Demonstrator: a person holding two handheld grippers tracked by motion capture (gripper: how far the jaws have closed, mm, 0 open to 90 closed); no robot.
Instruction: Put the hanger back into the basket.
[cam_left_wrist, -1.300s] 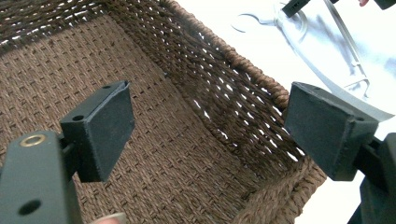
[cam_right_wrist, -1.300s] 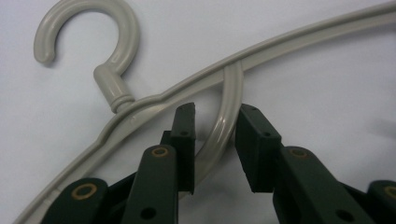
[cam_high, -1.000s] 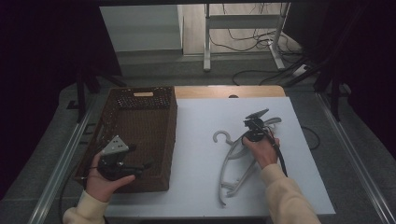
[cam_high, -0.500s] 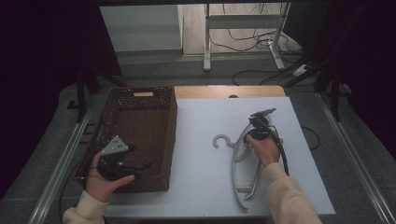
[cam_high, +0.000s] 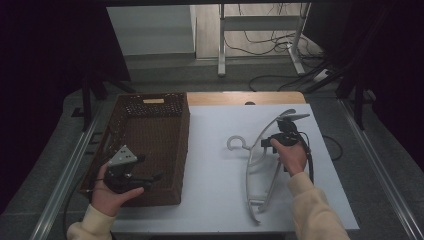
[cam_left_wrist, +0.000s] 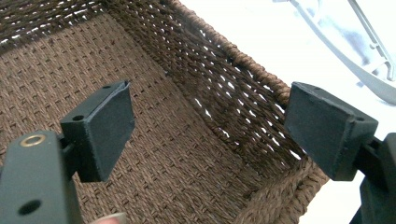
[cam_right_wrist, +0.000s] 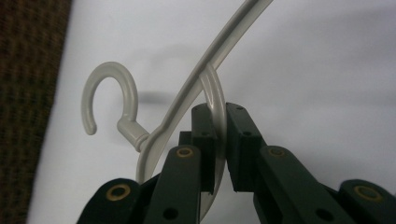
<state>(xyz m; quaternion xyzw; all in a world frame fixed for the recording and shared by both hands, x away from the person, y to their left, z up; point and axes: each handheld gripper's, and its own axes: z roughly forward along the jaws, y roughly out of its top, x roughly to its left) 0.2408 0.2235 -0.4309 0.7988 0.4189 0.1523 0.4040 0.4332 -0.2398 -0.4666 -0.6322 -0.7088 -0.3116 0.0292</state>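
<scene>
1. Far left: your left hand (cam_high: 112, 192) holds the left gripper (cam_high: 134, 176) at the near end of the wicker basket (cam_high: 150, 107), aimed across it. In the left gripper view both pads (cam_left_wrist: 100, 128) stand wide apart with nothing between them, one over the weave, the other out past the basket's rim toward the table.
2. The basket sits on the left side of the white table (cam_high: 212, 200), long axis running away from you, and what shows of its inside is bare.
3. Right of the basket, well apart from it: grey plastic hanger (cam_high: 252, 172). Hook (cam_high: 235, 143) points left toward the basket, long axis runs near-to-far.
4. Your right gripper (cam_high: 276, 142) is clamped on the hanger: in the right gripper view the pads (cam_right_wrist: 205, 128) pinch the thin inner bar just beside the hook neck. The jaws have just been closing, bar between them.
5. Right hand (cam_high: 290, 155) pose: forearm comes in from the near right, gripper points up-table and left. The far end of the hanger looks raised; near end seems to trail on the table.
6. My read: the basket lies left of the hanger, so the carry goes left. Turn the long axis in line with the basket before lowering.
</scene>
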